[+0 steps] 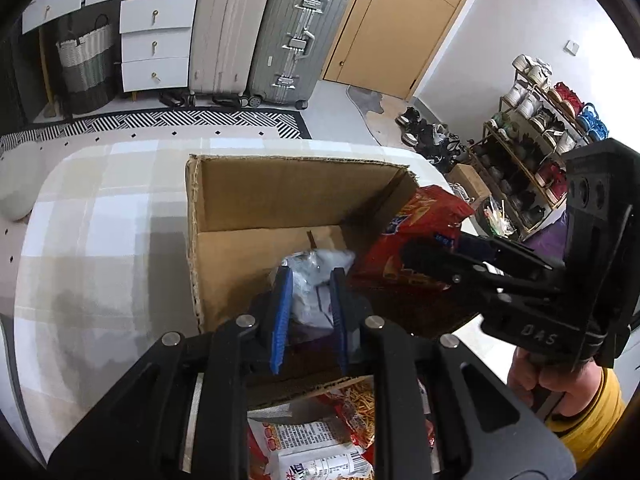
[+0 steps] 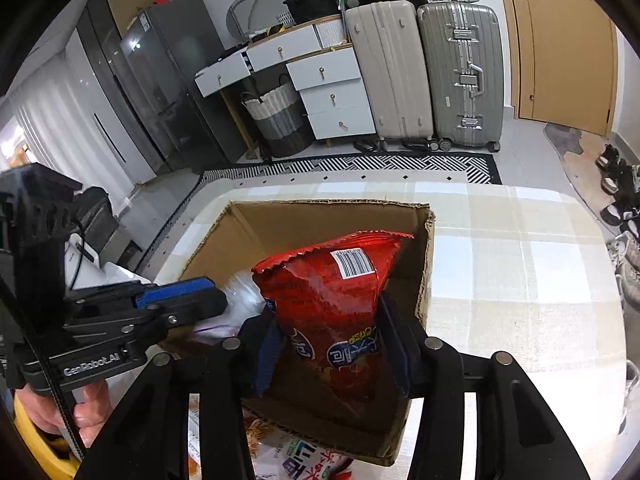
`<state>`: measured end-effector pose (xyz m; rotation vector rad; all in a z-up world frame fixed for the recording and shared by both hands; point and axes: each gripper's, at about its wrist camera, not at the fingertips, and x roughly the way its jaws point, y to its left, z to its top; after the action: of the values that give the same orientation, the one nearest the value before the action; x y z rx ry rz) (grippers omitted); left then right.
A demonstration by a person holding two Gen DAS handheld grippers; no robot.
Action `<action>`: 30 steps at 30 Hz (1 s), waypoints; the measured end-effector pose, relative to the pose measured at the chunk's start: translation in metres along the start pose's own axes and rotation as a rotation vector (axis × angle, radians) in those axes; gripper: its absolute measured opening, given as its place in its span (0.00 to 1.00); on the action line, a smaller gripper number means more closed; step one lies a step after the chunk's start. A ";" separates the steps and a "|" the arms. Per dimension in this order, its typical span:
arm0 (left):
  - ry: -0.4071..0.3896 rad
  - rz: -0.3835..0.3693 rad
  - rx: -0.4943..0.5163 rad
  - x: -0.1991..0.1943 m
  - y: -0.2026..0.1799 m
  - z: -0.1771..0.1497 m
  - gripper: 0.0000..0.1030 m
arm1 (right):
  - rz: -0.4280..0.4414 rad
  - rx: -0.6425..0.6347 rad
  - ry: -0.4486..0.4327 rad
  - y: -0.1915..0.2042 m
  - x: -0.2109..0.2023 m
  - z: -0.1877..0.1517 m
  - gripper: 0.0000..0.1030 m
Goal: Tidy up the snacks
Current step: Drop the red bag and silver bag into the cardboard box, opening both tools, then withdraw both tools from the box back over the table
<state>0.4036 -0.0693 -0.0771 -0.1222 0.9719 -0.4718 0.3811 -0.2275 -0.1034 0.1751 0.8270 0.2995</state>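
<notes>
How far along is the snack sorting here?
Done: nothing clearly lies loose in the box yet. In hand: the left gripper holds a clear bag and the right gripper brackets a red bag, both inside the box. Left: several packets on the table in front.

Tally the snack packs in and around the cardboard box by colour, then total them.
Red bag over the box, between the right gripper's jaws: 1
Clear-white pack in the box, pinched by the left gripper: 1
White-and-red packs in front of the box: at least 1, partly hidden
Total: at least 3
</notes>
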 end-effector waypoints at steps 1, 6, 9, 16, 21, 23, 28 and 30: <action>0.000 0.011 0.004 0.001 0.000 0.000 0.15 | 0.002 0.001 -0.002 0.000 -0.001 0.001 0.50; -0.036 0.016 0.007 -0.017 -0.004 -0.005 0.47 | -0.014 -0.002 -0.042 0.004 -0.021 0.001 0.55; -0.100 0.044 0.003 -0.041 -0.008 -0.012 0.67 | -0.034 -0.018 -0.074 0.013 -0.036 0.000 0.64; -0.185 0.071 0.041 -0.108 -0.031 -0.046 0.77 | -0.001 -0.010 -0.176 0.040 -0.104 -0.023 0.64; -0.266 0.080 0.016 -0.172 -0.038 -0.090 0.79 | 0.041 0.005 -0.304 0.066 -0.172 -0.070 0.74; -0.327 0.137 0.031 -0.198 -0.048 -0.113 0.79 | 0.048 -0.006 -0.349 0.077 -0.197 -0.093 0.74; -0.404 0.143 0.036 -0.254 -0.067 -0.164 0.91 | 0.056 -0.031 -0.423 0.101 -0.239 -0.140 0.76; -0.426 0.138 0.036 -0.270 -0.072 -0.182 0.99 | 0.071 -0.024 -0.439 0.107 -0.252 -0.156 0.79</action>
<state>0.1030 0.0043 0.0489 -0.1162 0.5489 -0.3180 0.0833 -0.2037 -0.0032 0.2377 0.3831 0.3223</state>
